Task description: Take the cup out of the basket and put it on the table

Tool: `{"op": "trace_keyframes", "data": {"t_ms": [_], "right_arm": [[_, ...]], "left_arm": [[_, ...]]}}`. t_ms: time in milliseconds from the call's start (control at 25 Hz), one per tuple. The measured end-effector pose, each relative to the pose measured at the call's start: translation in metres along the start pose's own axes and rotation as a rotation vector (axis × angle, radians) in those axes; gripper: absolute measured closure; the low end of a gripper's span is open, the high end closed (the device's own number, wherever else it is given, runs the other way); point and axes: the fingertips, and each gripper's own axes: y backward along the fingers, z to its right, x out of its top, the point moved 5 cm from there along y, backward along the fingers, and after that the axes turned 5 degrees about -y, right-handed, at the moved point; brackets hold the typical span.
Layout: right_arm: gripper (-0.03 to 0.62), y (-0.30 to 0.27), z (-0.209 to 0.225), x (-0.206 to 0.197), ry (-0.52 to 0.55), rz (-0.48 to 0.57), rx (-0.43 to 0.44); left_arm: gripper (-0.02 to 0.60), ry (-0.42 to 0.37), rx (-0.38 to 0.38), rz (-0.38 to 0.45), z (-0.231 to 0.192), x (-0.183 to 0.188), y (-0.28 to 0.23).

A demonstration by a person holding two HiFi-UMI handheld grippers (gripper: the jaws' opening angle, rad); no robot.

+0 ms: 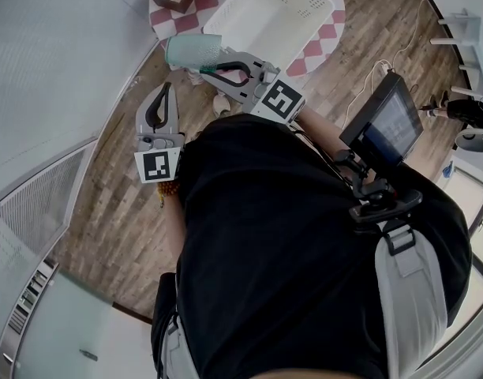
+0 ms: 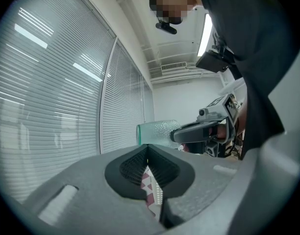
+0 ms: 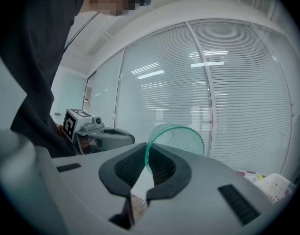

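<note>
right gripper [image 3: 146, 163] jaws nearly together, clamped on the edge of the green cup [image 3: 182, 138]. cup is tipped on its side, in the air. in the head view it hangs over the wood floor [image 1: 107, 212] at about 11 o'clock, just off the checkered table [image 1: 324, 42] and clear of the white basket [image 1: 273, 10] at 12 o'clock. take-out looks done, setting it on the table is left. right arm reaches forward, jaws pointing to about 10 o'clock. left gripper [image 1: 164, 89] has its jaws together, empty, pointing to 12 o'clock, near the cup but apart from it.

Cup [image 2: 157, 132] apparently in right gripper [image 2: 178, 134]
</note>
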Motion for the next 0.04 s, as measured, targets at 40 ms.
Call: {"op": "trace_keyframes", "data": {"t_ms": [40], "right_arm": [[0.571, 0.0003, 0.0002, 0.0001, -0.004, 0.003, -0.003]], "left_arm": [[0.575, 0.0, -0.001, 0.0, 0.0003, -0.0002, 0.0006]]}}
